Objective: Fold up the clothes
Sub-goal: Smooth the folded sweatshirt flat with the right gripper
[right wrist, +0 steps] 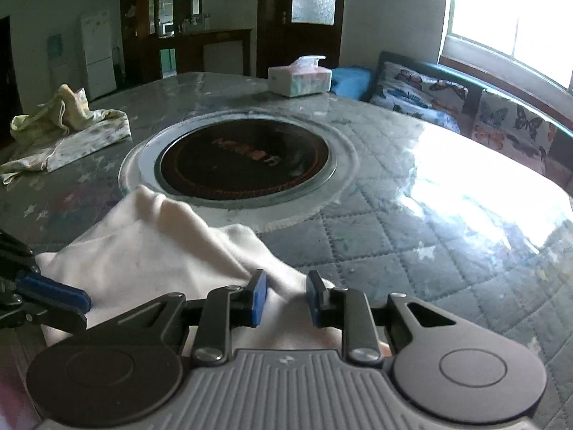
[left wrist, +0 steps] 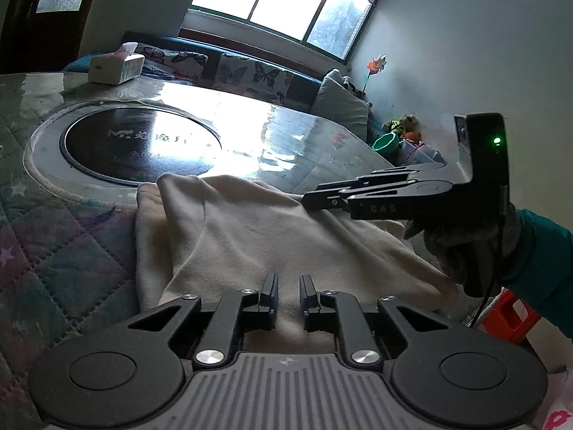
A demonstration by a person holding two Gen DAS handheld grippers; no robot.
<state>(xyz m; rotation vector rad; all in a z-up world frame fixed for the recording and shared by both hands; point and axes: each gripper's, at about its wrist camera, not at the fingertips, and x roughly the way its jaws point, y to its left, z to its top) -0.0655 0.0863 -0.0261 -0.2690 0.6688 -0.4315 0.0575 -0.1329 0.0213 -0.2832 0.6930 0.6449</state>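
Cream, soft-napped cloth: we found the garment point(left wrist: 250, 236) lying in loose folds on the near part of the table point(right wrist: 412, 236), its far edge just short of the round cooktop point(right wrist: 247, 159).

Writing: the dark glass disc carried a pale logo beginning "M" followed by characters we could not read through the glare; in the right wrist view the same mark showed reddish and blurred. The side of the right gripper point(left wrist: 315, 202), seen from the left wrist camera, bore embossed letters that looked like "BAS". A green light glowed on its upright housing.

Materials: the table wore a quilted, diamond-stitched cover with faint stars under a glossy clear sheet that threw back the window light. A pale ring framed the cooktop. A paper tissue box point(right wrist: 299, 80) stood at the far edge; a crumpled yellowish floral cloth point(right wrist: 68, 129) lay well apart at far left. Butterfly-print cushions point(right wrist: 422, 89) lined the bench under the window.

Left gripper point(left wrist: 288, 299): matte black linkage, blue pads, jaws narrowly parted over the garment with nothing between them.

Right gripper point(right wrist: 284, 299): jaws parted somewhat wider, with a ridge of the cream cloth lying in the gap; we could not tell whether the pads touched it. A grey-gloved hand point(left wrist: 465, 251) in a teal sleeve held it.
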